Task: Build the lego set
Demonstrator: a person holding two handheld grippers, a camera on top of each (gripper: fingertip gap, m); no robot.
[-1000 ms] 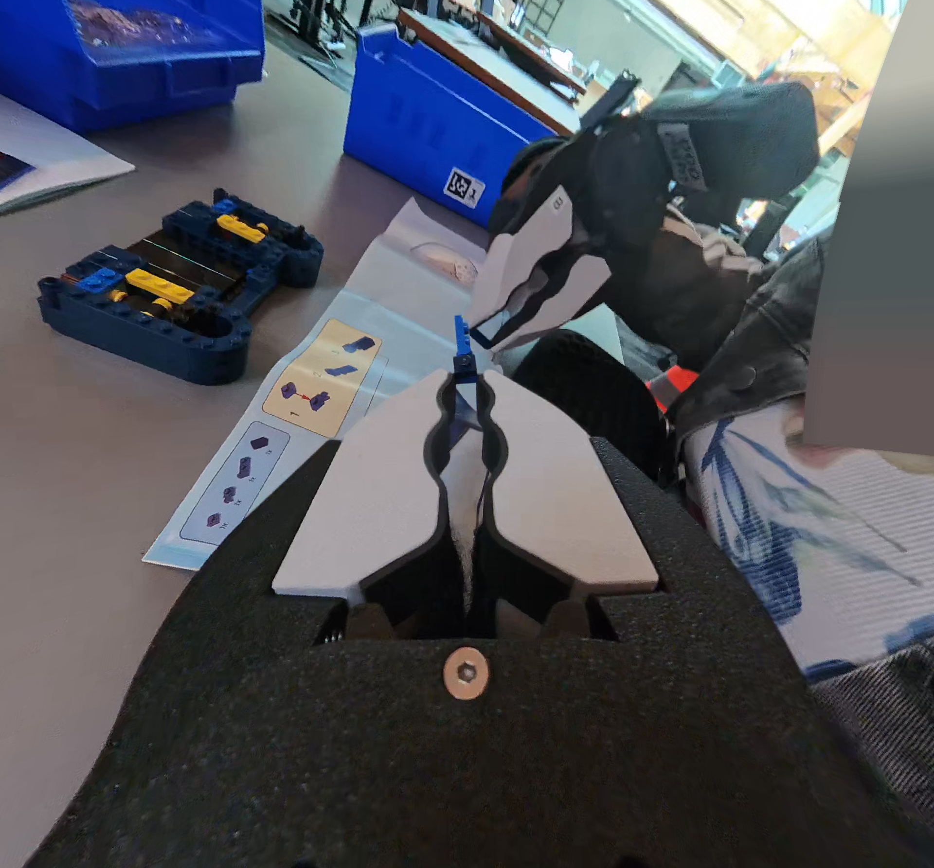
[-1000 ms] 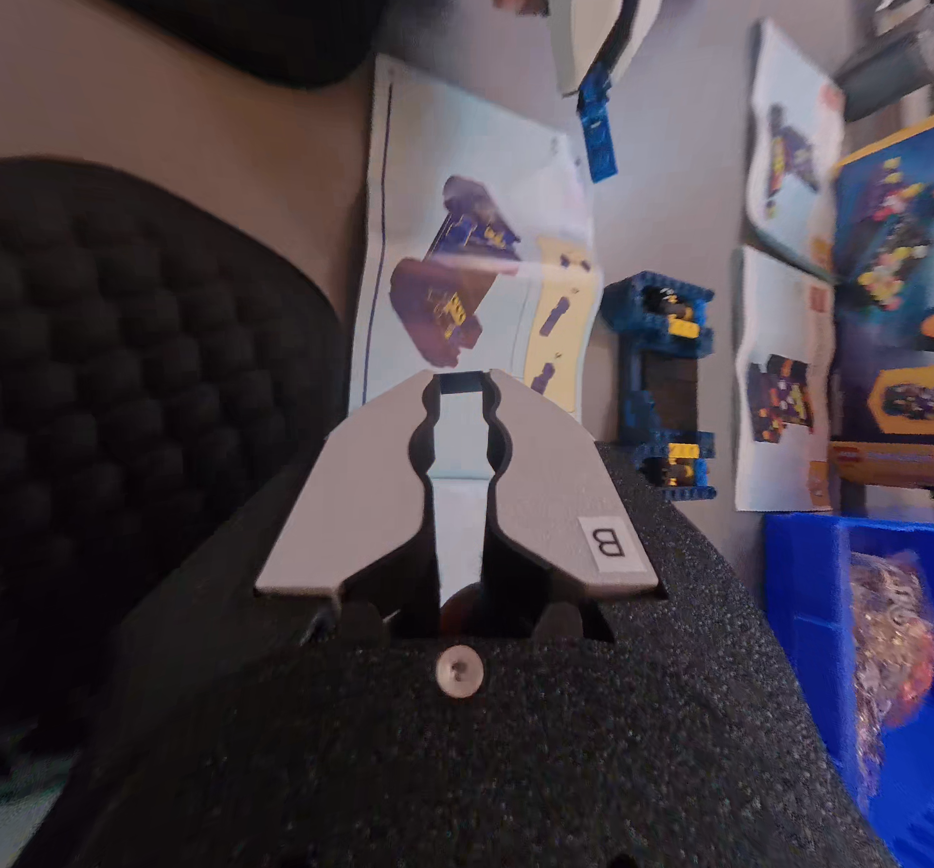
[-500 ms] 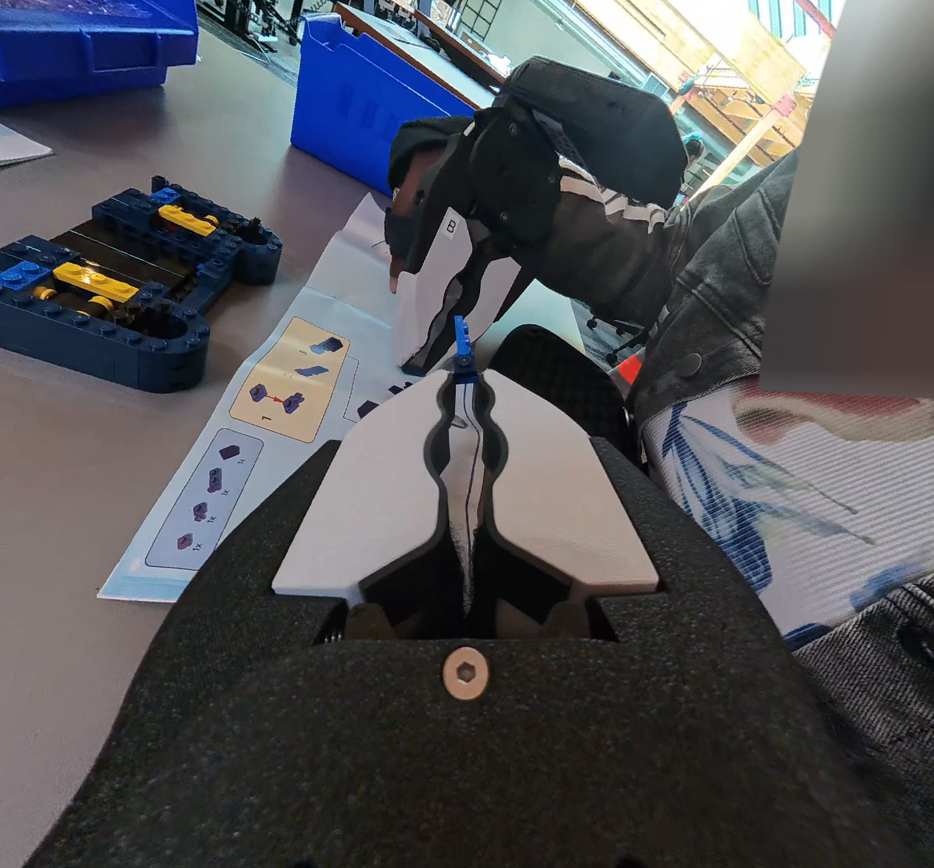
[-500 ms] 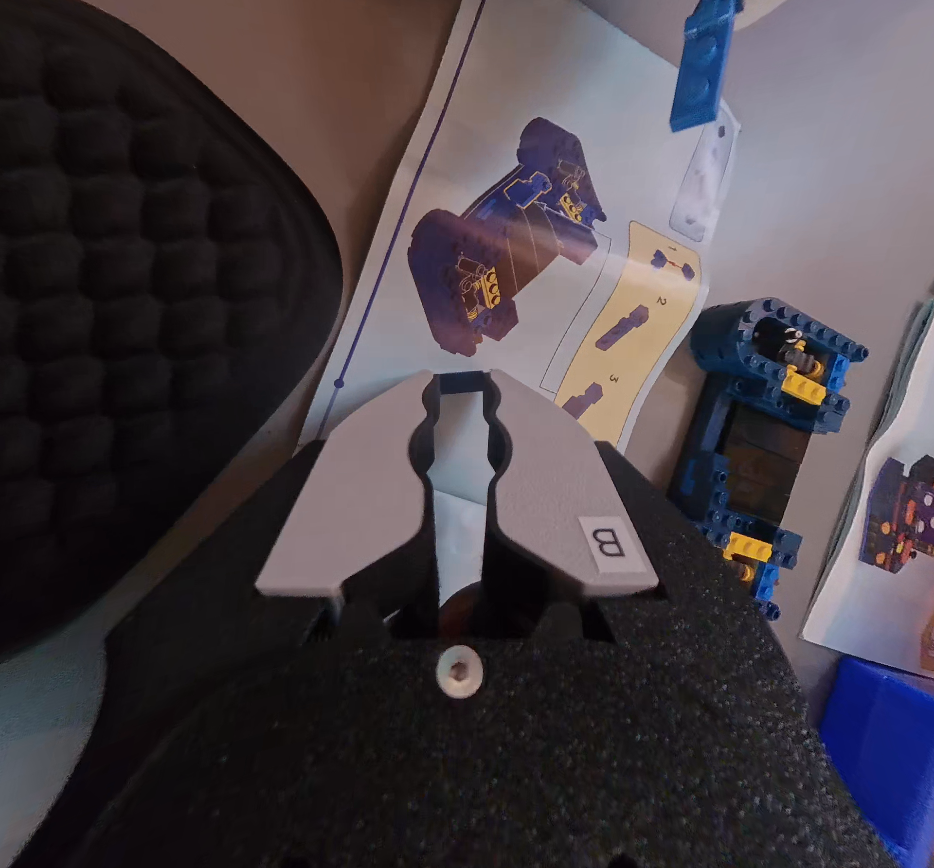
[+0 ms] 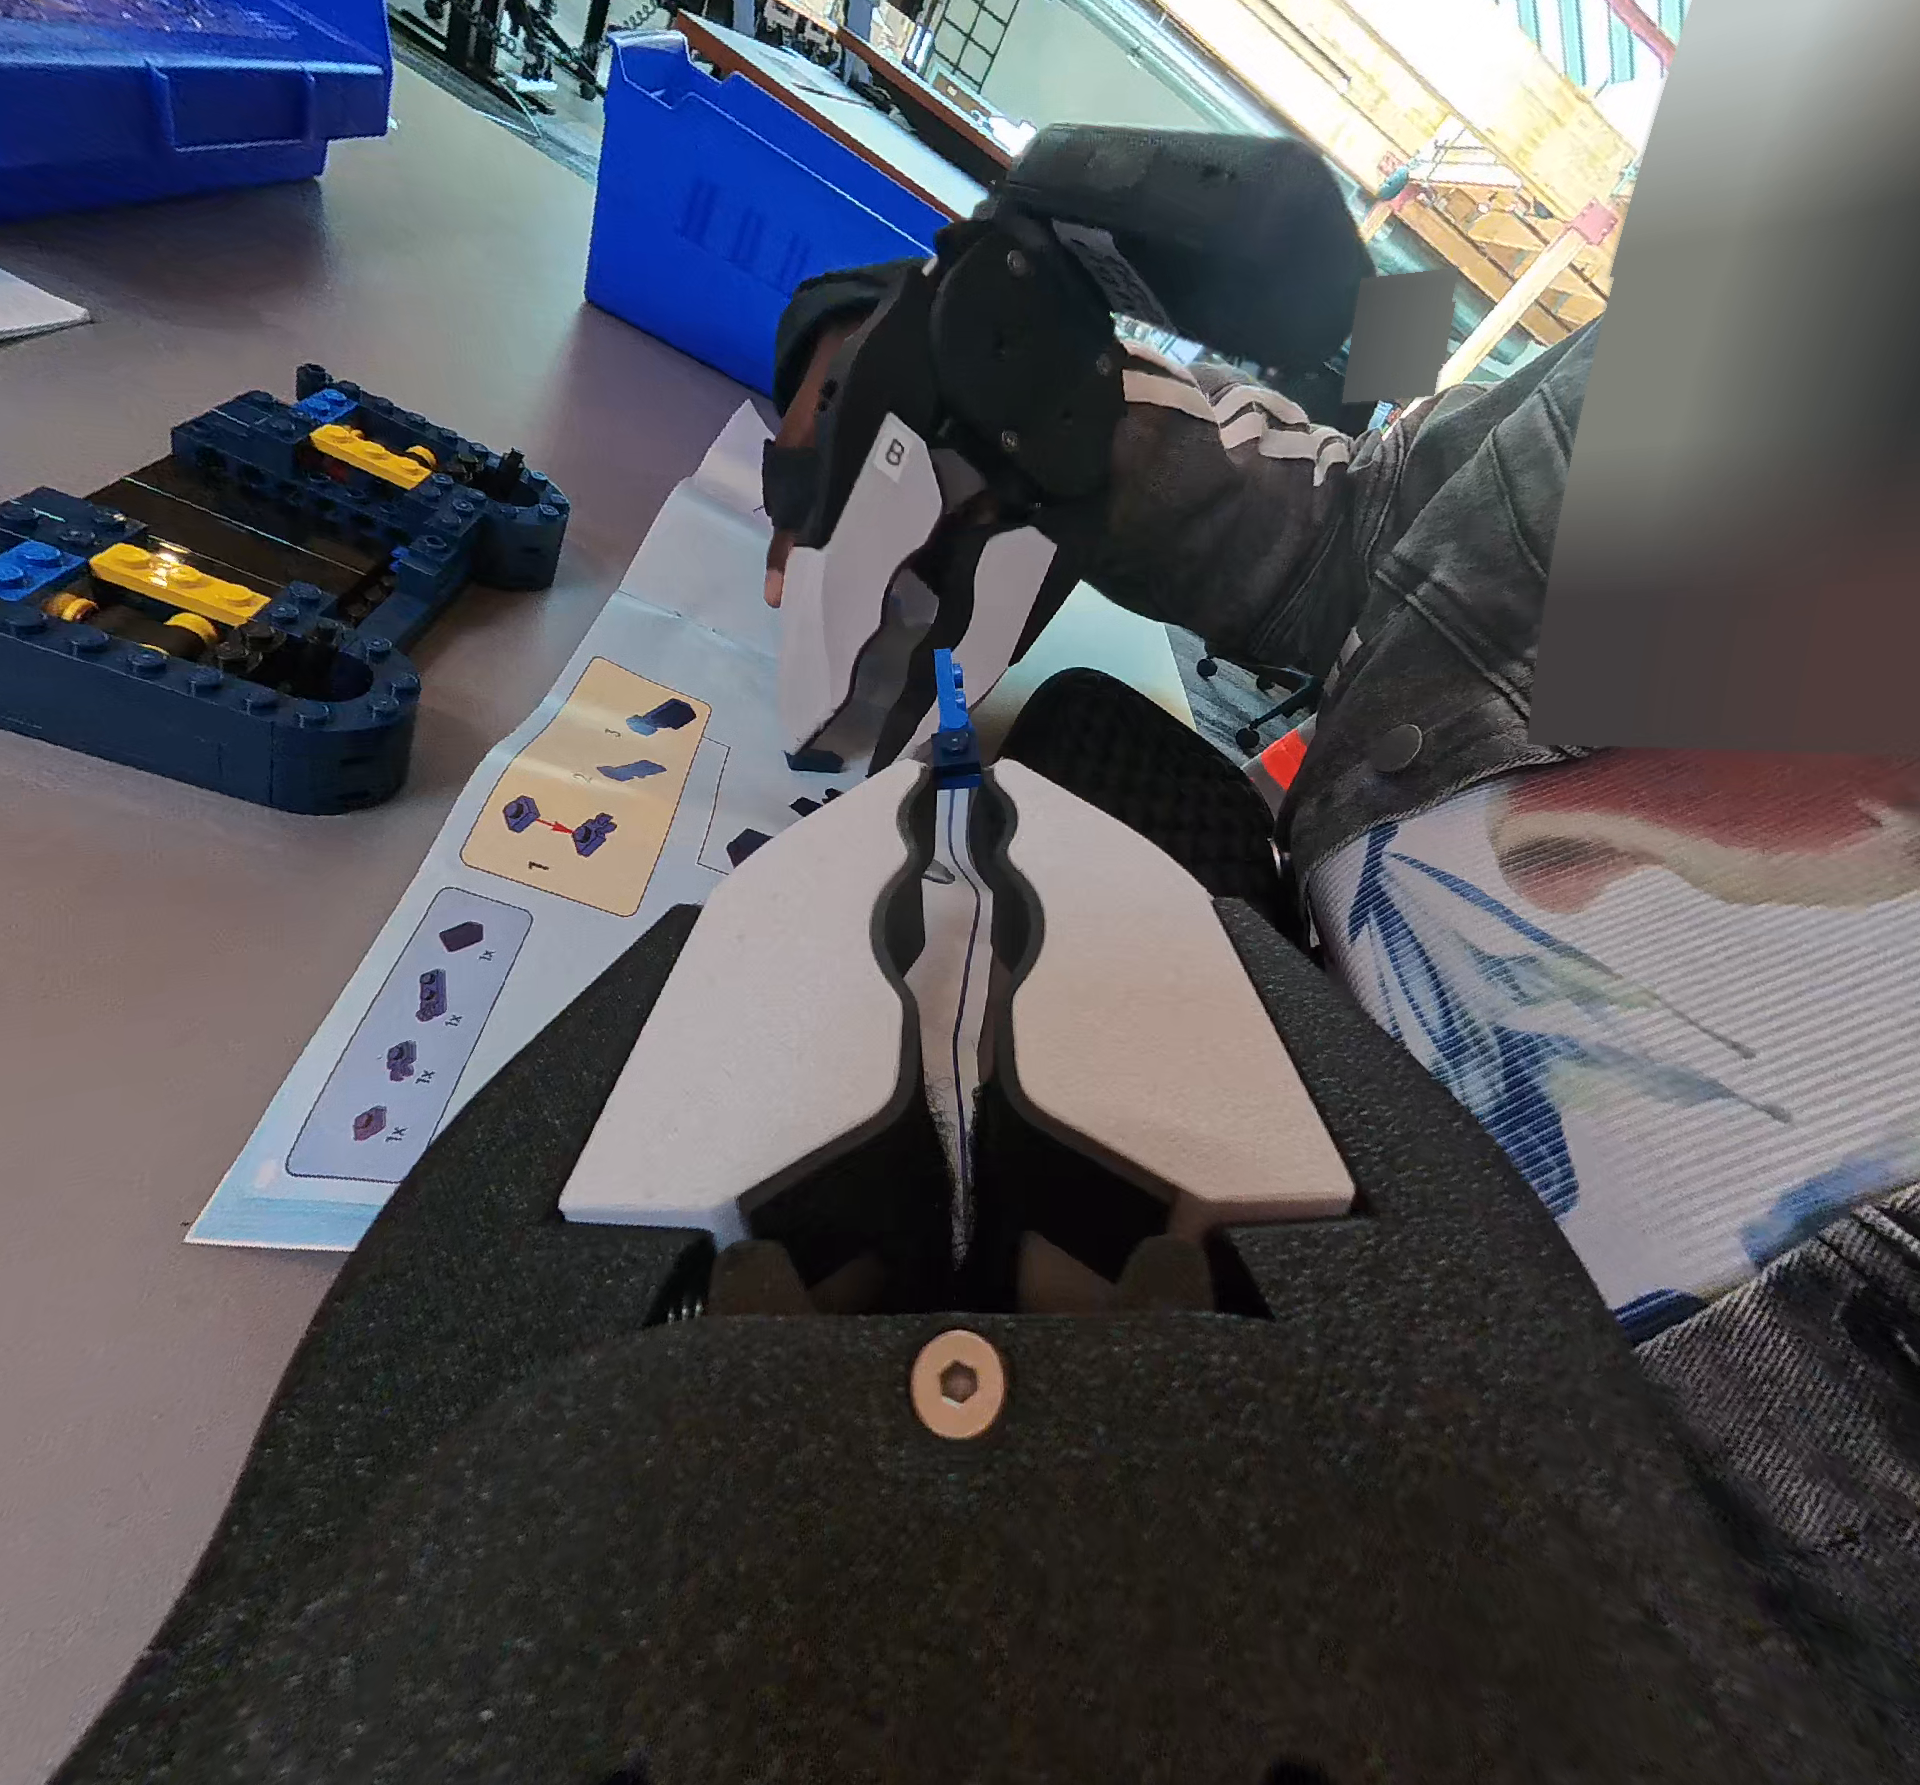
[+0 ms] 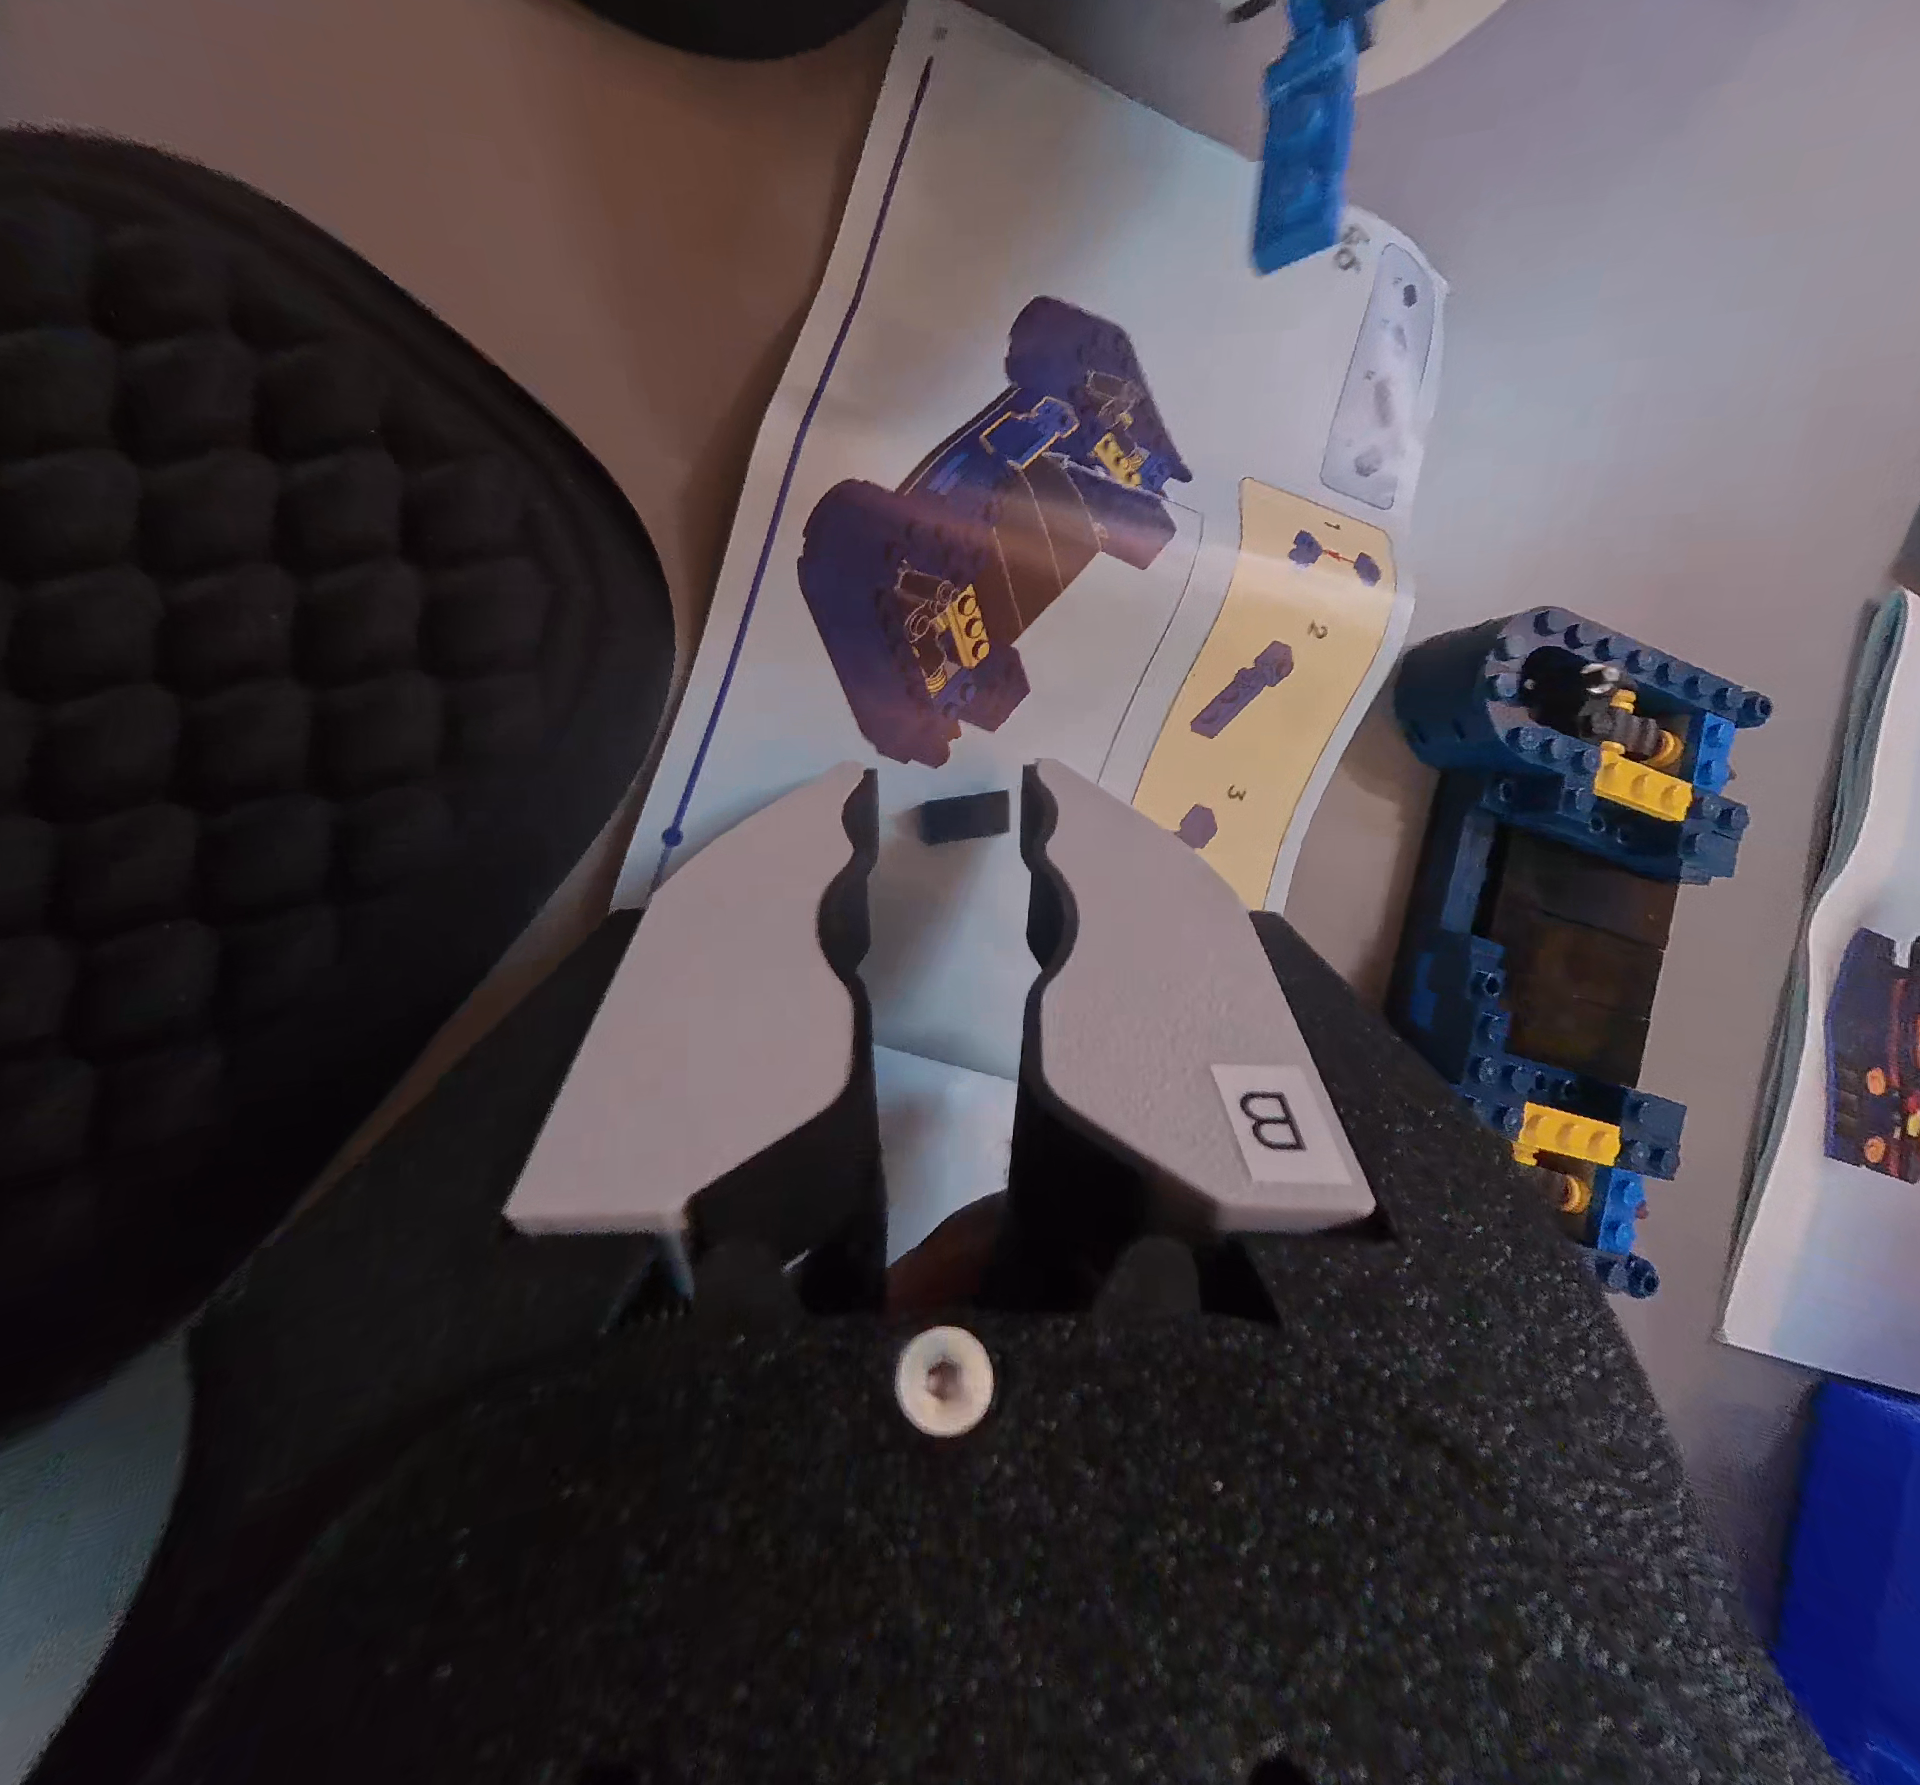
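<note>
Left wrist view shows the left gripper [image 5: 954, 771] clamped on a small blue brick assembly [image 5: 950, 712] that sticks up past its fingertips, above the instruction sheet [image 5: 582, 800]. The right gripper [image 6: 948, 790] has its jaws apart over that sheet, a small dark brick [image 6: 964, 817] lying between them, touching neither. A dark blue brick chassis [image 6: 1569, 914] sits beside the sheet.

A bright blue plate [image 5: 948, 696] joined to a darker blue piece sticks out between pale grey fingers [image 5: 800, 956] set in speckled black housing. A small dark navy brick [image 6: 964, 817] lies on a pale blue instruction sheet [image 6: 935, 281] with a cream-yellow panel. The brick frame [image 5: 260, 613] is dark blue with yellow and black parts; the bins [image 5: 727, 218] are bright blue, the table [image 5: 156, 904] grey.
</note>
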